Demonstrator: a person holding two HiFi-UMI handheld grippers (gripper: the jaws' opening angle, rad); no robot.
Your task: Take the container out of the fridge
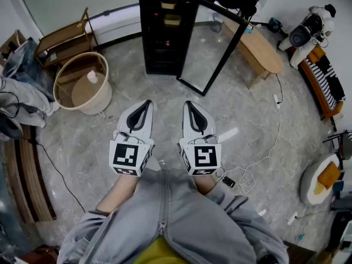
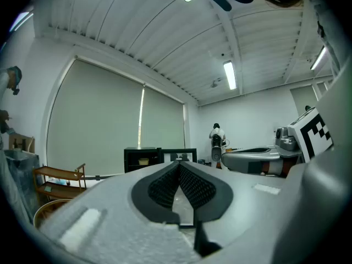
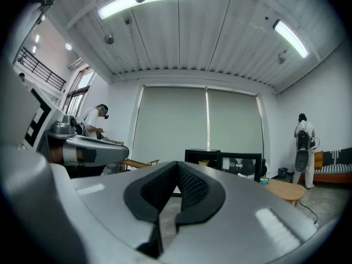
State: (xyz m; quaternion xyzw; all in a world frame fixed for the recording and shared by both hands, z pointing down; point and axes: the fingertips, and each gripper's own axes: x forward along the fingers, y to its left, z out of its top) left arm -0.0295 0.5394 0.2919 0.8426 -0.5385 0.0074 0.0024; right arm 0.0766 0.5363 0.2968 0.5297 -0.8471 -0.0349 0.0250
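the container (image 1: 172,20), a small pale box on a shelf in the open black fridge (image 1: 151,48), looks light and stiff, best pinched by its sides i think; the left gripper (image 1: 147,102) and right gripper (image 1: 188,103) are closed, empty, well apart from it.

**Head view, looking steeply down.** I hold the left hand-held gripper (image 1: 148,102) and the right hand-held gripper (image 1: 187,103) side by side over the grey stone floor (image 1: 82,142). Both point toward the far black fridge (image 1: 159,54), with jaws together and nothing between them. The fridge door (image 1: 212,48) stands open to the right, and a yellowish container (image 1: 172,20) sits on an upper shelf. At far left are a wooden rack (image 1: 63,40) and a round tub (image 1: 102,100) holding a white bottle (image 1: 92,77). At far right is a wooden bench (image 1: 261,51). A white cable (image 1: 279,122) trails across the floor at right.
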